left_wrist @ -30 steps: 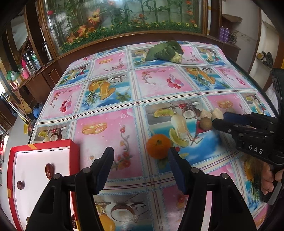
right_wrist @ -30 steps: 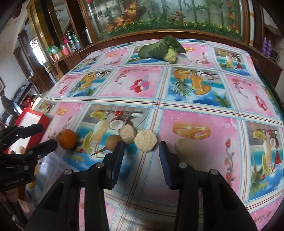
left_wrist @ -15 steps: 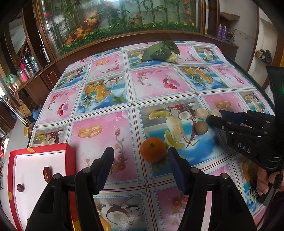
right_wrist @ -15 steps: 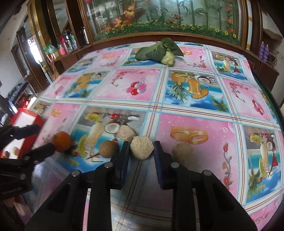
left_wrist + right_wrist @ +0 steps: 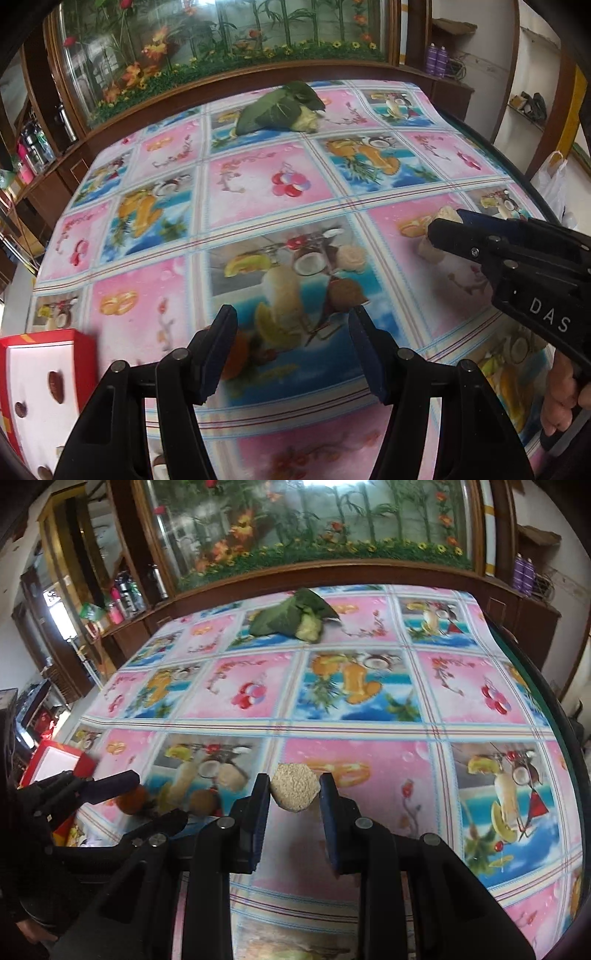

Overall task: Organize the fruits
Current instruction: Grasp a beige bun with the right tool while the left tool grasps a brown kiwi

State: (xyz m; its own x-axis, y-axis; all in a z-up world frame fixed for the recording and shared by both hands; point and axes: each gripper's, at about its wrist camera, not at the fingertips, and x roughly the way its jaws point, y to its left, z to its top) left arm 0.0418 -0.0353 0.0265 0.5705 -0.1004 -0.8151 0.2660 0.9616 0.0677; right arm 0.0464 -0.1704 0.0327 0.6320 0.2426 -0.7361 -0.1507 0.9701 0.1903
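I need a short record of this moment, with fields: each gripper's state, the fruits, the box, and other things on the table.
left gripper: open, orange beside its left finger, not gripped
right gripper: shut on the beige grainy piece, which seems lifted off the tablecloth
loose fruits: brown round fruit and pale round fruit, lying apart
red box: at the table's left edge, white inside, dark pieces in it
far end: leafy cabbage

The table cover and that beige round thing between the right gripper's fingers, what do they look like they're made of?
Table cover: likely glossy plastic or oilcloth, printed fruit squares with a sheen. Beige round thing in the right gripper: rough, grainy, matte surface, possibly a crumbly cake; uncertain.
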